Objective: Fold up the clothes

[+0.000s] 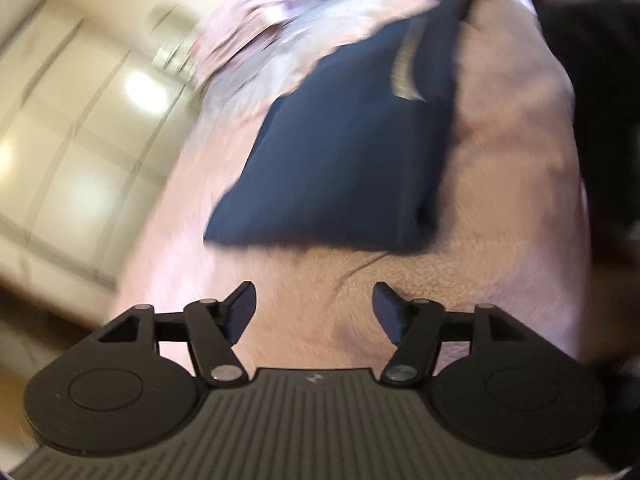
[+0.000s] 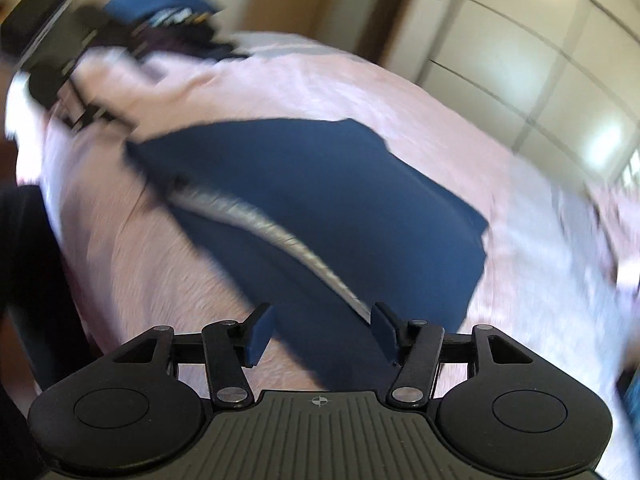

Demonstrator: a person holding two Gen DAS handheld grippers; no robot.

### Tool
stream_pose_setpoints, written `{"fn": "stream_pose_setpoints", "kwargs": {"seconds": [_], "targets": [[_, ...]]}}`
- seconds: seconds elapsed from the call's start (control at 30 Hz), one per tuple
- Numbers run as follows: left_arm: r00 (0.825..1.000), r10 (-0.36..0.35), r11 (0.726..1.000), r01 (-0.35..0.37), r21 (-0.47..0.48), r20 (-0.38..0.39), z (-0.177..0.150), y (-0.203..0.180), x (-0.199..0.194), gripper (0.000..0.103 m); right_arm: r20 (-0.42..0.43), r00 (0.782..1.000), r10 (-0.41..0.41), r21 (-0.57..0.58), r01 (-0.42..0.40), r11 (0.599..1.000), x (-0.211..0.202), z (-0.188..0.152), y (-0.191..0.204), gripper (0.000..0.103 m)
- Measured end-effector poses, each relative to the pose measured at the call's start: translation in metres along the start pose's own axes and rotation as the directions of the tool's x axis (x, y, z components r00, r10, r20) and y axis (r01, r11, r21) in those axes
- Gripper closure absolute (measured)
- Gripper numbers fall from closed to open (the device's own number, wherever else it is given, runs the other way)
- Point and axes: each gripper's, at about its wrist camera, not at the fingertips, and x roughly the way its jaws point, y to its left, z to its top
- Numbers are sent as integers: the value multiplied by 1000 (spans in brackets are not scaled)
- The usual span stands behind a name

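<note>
Black tongs sit closest in both views. From the left wrist, the left gripper has its two fingers spread wide, and only the pink blanket shows between them. It holds nothing. From the right wrist, the right gripper is spread wide too. Blue cloth shows in the gap between its fingers, but the pads are not pressing on it.

The dark blue garment lies flat on the pink blanket, just past the tongs. It looks folded into a neat, thick, smooth block with straight edges. A shiny silver stripe runs across it in a long slant. From the left wrist the same stripe looks short and golden. In the right wrist view the garment reaches right down to the tongs.

Both pictures are blurry, so small things are hard to tell.

Beyond the garment, at the far end of the blanket, lies a heap of other clothes, blue and dark. Pale cupboard doors stand to one side of the garment, past the blanket's edge. Something dark fills the other side, too blurred to name.
</note>
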Motion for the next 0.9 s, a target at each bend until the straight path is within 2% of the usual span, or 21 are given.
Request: {"fn": "stream_pose_setpoints", "kwargs": {"seconds": [0.1,0.23,0.37,0.4,0.53,0.63,0.73,0.9], "targets": [[998,26,987,-36,158,60,0,-16,16,40,-24,1000,-6,-114,3,993,10,-1,17,45],[991,4,952,-44,304,131,0,-22,38,39,-5,1000,-30,-223,28,974,13,-12,27,45],[981,-25,919,-53,391,192,-1,-23,55,38,9,998,-64,-292,63,954,19,-20,30,44],[979,-25,918,-57,391,203,0,-20,60,38,12,997,-77,-315,77,946,19,-24,31,44],[978,-24,953,-39,299,206,13,-1,80,39,44,993,-105,-385,114,916,24,-30,36,44],[977,-36,965,-20,260,208,15,3,83,42,77,989,-124,-430,145,891,32,-30,40,44],[975,-25,964,-35,263,222,11,-2,78,47,101,985,-143,-466,173,868,47,-28,41,44],[969,-10,967,-54,250,248,9,-1,76,44,141,966,-217,-546,259,797,65,-35,33,44]]}}
